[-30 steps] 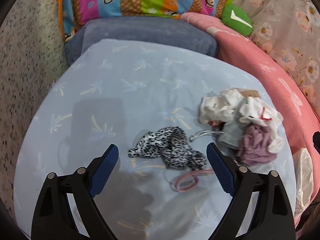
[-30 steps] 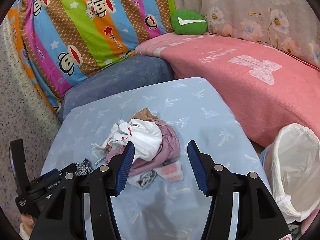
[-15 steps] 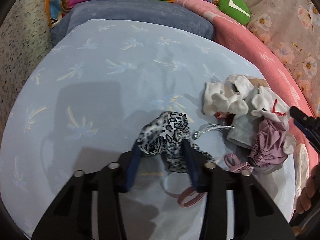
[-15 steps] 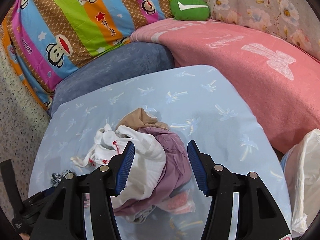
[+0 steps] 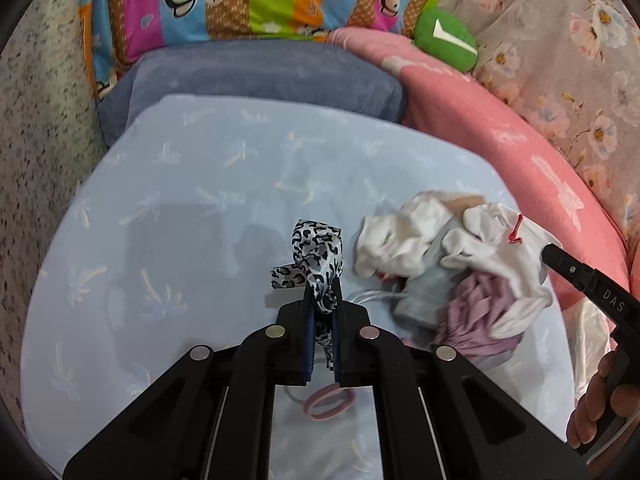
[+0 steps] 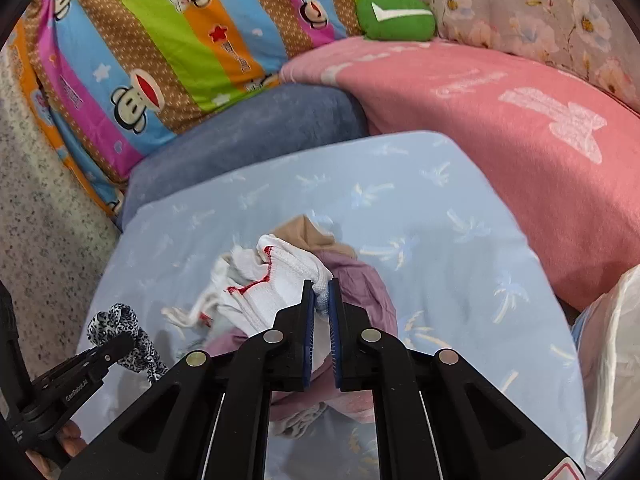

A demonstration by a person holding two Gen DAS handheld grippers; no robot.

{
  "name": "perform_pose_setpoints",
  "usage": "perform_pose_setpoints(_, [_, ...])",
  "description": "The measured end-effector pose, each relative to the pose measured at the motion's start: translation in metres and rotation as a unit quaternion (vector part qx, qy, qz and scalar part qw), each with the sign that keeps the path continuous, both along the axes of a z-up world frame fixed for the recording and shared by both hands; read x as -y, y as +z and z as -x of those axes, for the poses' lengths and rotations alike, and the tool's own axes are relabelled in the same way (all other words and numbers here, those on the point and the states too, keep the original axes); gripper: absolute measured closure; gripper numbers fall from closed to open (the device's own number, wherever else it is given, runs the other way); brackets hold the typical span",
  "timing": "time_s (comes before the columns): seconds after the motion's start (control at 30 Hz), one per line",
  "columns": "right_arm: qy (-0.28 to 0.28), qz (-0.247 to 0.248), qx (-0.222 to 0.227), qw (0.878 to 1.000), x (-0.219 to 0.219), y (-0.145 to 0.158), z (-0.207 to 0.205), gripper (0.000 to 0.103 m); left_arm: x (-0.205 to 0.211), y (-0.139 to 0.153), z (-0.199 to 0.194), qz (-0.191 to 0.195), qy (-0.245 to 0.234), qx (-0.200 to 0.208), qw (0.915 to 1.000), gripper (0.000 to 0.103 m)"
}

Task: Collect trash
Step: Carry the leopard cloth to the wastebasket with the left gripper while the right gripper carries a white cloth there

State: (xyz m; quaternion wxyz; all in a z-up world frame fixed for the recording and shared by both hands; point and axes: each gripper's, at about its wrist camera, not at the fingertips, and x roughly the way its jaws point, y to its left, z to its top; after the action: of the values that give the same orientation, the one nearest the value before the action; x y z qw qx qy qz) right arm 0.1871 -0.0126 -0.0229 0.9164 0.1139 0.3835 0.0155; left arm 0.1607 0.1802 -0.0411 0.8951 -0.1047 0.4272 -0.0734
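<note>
My left gripper is shut on a leopard-print cloth and holds it just above the light blue sheet. The cloth also shows in the right wrist view. My right gripper is shut on a white glove with red stitching at the top of a pile of white, purple and tan cloths. A pink hair band lies on the sheet under the left gripper.
A white plastic bag hangs open at the sheet's right edge. A pink blanket, a blue-grey cushion, a striped monkey pillow and a green pouch ring the back.
The left gripper closed on the leopard-print cloth and lifted it. The right gripper moved down onto the pile and closed on the white glove.
</note>
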Motion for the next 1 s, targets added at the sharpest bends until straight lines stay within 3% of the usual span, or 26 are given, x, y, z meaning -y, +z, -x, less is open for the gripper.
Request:
perform_pose_setpoints(0.53, [-0.035, -0.010, 0.105, 0.994, 0.058, 0.102, 0.082, 0.096, 0.073, 0.094, 0.036, 0.007, -0.073, 0.108, 0.9914, 0.097])
perform_pose_setpoints(0.73, [-0.070, -0.009, 0.122, 0.990, 0.102, 0.118, 0.115, 0.096, 0.124, 0.117, 0.056, 0.008, -0.121, 0.132, 0.9837, 0.097])
perform_pose_setpoints(1.0, [-0.125, -0.004, 0.125, 0.984, 0.167, 0.121, 0.161, 0.096, 0.191, 0.122, 0.077, 0.012, -0.190, 0.138, 0.9719, 0.096])
